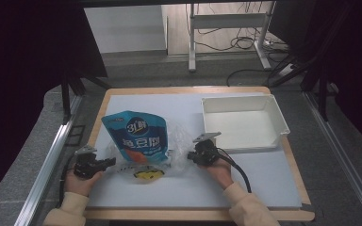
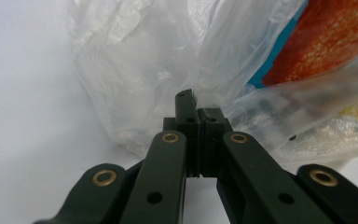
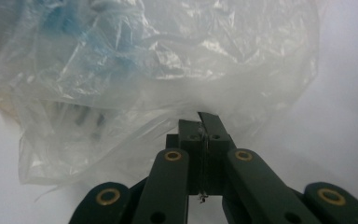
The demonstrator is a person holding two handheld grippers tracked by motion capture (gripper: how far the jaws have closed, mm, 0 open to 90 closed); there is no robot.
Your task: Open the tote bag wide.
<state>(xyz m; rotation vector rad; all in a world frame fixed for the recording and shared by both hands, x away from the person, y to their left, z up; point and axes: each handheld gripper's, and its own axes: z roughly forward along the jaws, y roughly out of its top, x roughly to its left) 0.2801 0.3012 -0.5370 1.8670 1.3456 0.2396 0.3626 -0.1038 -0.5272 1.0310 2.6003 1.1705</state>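
Fingers of the left gripper (image 2: 196, 109) and of the right gripper (image 3: 204, 128) are shown fully closed, each pinched on a fold of the clear plastic bag (image 1: 176, 141), at the bag's left and right edges respectively. The bag, with a blue pouch (image 1: 136, 136) and a yellow item (image 1: 146, 174) seen through its film, lies on the desk (image 1: 179, 190) between the two hands, its long axis running from one gripper to the other. A white bin (image 1: 242, 122) is seen up and to the right of the bag, nearer the right gripper, so any transfer toward it would be judged to be led from that side.
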